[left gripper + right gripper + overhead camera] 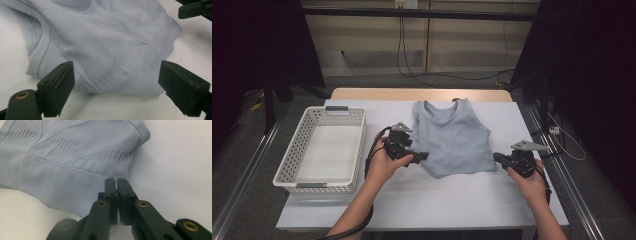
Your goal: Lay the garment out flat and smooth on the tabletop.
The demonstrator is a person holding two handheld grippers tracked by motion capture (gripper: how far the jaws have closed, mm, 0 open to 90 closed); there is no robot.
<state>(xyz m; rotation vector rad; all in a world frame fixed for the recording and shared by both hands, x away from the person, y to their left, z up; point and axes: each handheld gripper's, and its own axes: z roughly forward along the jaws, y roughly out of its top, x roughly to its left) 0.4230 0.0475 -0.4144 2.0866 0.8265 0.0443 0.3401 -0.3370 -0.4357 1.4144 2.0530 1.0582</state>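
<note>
A light blue sleeveless top [452, 137] lies flat on the white table cover [437, 200], neck away from the person. My left gripper [424, 156] sits at the top's lower left edge. In the left gripper view its jaws stand wide open [116, 85] around the folded lower edge of the top [105, 45], pads clear of the cloth. My right gripper [496, 158] is at the top's lower right corner. In its own view the jaws [115, 180] are shut, tips against the hem [62, 165]; I cannot tell if cloth is pinched.
A white perforated basket [357, 145] stands on the table to the left of the top, beside my left hand. Bare white cover lies in front of the top. Black cables trail on the floor behind the table, which has dark frames on both sides.
</note>
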